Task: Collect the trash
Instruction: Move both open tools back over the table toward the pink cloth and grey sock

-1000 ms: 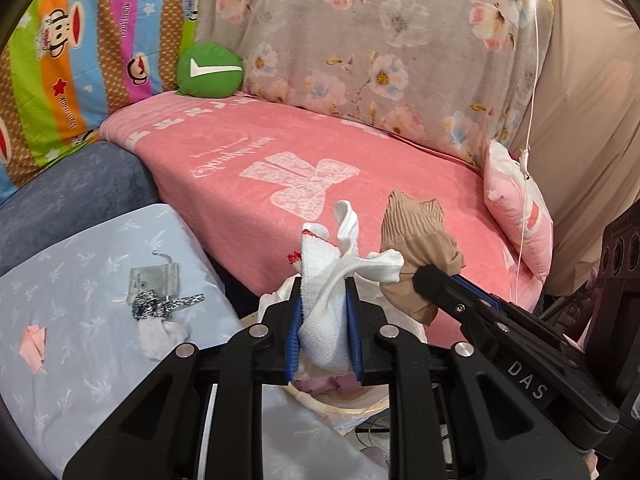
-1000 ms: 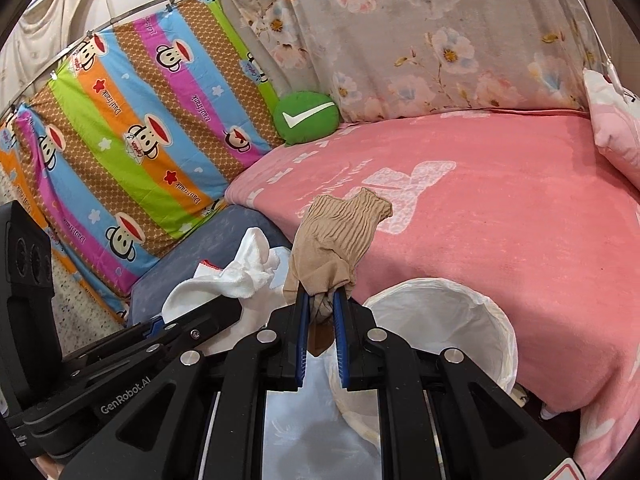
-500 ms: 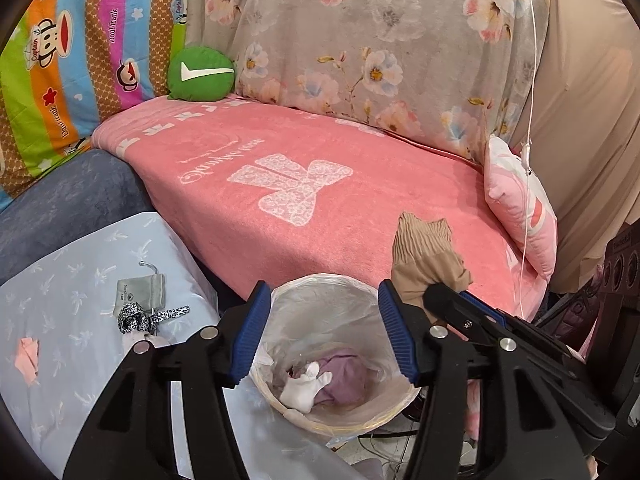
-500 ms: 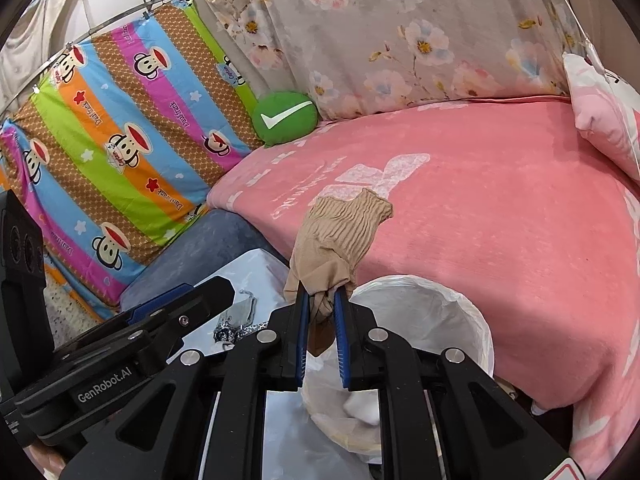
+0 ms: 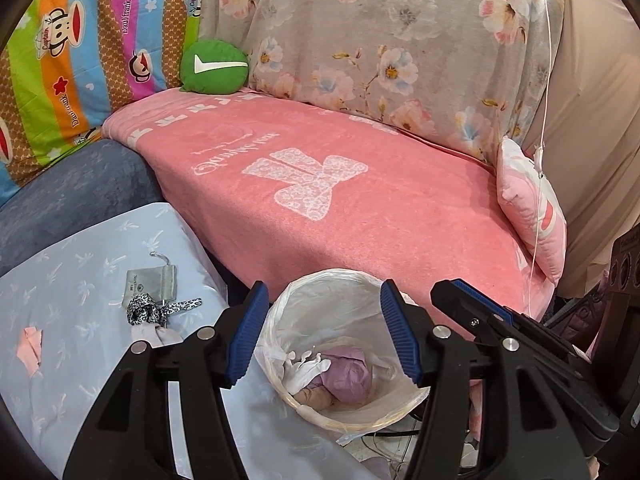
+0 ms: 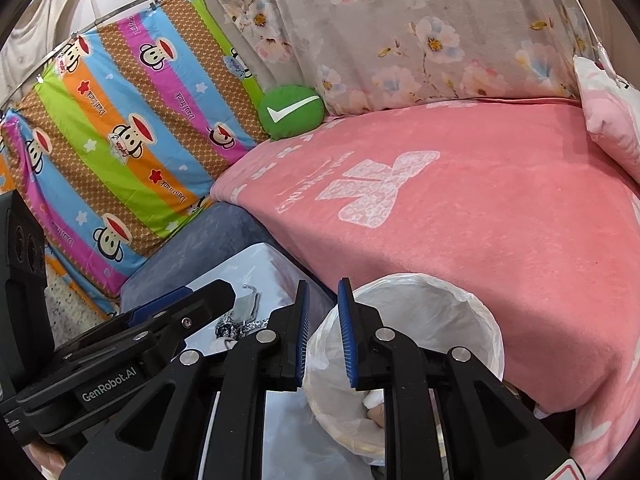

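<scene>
A pink blanket [image 5: 360, 200] covers the bed that fills most of both my views, with a floral sheet [image 5: 380, 40] hanging behind it and a striped monkey-print cloth [image 6: 120, 128] to the left. A round green cushion [image 5: 214, 67] with a white tick sits in the far corner, and a pink pillow [image 5: 532, 216] leans at the right end. Nearer me, a pale blue cloth [image 5: 80, 280] lies left of the bin [image 5: 332, 280], a white-lined basket just beside the bed's edge. My left gripper [image 5: 324, 336] hangs over the bin with its jaws wide and nothing between them. My right gripper [image 6: 323, 332] is at the bin's left rim, jaws narrowly apart and bare. Inside the bin lie the trash: a white rag [image 5: 306, 370], a lilac wad [image 5: 346, 374] and a tan sock [image 5: 314, 400], touching one another at the bottom. On the blue cloth rest a grey pouch [image 5: 150, 284], a leopard-print tie [image 5: 148, 310] and a small pink scrap [image 5: 30, 346].
</scene>
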`<state>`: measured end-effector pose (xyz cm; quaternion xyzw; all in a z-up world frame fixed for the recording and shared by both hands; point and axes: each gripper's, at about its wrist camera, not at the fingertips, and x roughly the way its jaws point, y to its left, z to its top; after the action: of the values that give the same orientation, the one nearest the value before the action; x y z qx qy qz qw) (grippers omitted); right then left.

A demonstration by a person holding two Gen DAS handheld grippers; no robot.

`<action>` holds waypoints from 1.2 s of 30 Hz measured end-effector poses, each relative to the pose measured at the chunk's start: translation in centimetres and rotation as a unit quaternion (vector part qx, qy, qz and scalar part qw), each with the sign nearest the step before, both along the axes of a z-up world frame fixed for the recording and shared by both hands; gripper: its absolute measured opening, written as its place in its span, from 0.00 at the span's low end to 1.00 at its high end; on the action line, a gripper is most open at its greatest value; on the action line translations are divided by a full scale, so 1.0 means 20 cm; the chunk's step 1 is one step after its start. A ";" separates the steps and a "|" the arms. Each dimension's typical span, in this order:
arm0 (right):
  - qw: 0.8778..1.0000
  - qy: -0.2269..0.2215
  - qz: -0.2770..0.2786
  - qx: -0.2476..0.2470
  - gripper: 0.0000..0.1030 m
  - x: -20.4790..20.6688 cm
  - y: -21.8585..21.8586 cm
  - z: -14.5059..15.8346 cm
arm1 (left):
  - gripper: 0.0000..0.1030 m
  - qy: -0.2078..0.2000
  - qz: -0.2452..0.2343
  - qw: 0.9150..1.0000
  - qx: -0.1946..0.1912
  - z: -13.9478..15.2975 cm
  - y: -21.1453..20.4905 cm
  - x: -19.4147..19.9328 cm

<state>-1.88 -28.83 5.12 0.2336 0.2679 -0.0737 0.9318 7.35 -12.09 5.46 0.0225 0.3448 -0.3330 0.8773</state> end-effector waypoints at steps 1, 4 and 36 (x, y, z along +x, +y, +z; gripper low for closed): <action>1.000 0.000 0.001 0.000 0.16 0.00 0.00 0.00 | 0.54 0.001 0.001 1.000 -0.001 0.00 0.00 0.00; 1.000 0.001 0.004 -0.001 0.17 0.01 0.00 0.00 | 0.54 0.002 0.005 1.000 -0.001 0.00 0.02 0.00; 0.994 0.036 0.101 -0.022 0.21 0.29 0.50 -0.08 | 0.65 0.036 0.131 0.991 -0.016 -0.14 0.62 0.18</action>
<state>4.01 -18.75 3.46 0.1823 0.3214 0.0068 0.9292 10.89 0.39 2.61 -0.0490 0.3708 -0.2212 0.9006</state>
